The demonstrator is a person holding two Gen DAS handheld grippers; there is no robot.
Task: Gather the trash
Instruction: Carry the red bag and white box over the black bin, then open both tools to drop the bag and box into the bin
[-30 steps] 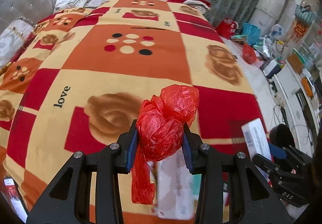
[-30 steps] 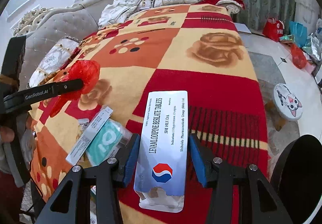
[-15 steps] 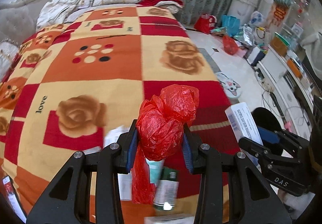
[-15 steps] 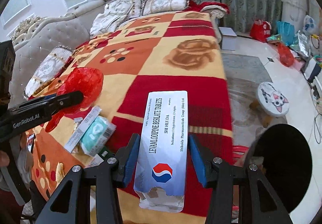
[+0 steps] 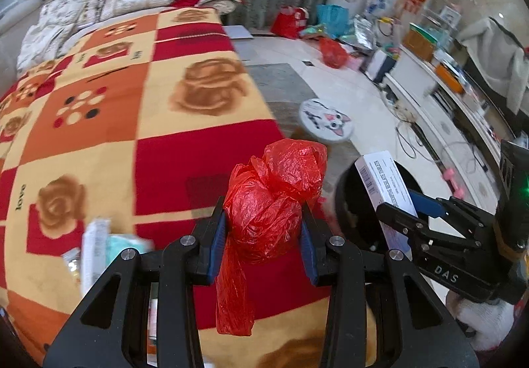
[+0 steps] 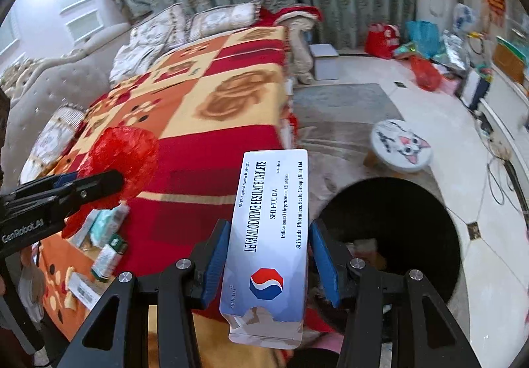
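Both grippers now hang at the right edge of the bed (image 5: 198, 123) instead of over its middle. The left gripper (image 5: 263, 244), with the red plastic bag (image 5: 271, 202) pinched in it, now sits over the blanket's right border, and the floor and the cat-face stool (image 5: 325, 120) have come into its view. The right gripper (image 6: 269, 255), carrying the tablet box (image 6: 267, 235), now sits just beside the black bin (image 6: 396, 222), whose opening shows much larger. The small boxes (image 6: 105, 235) on the blanket now lie off to the near left.
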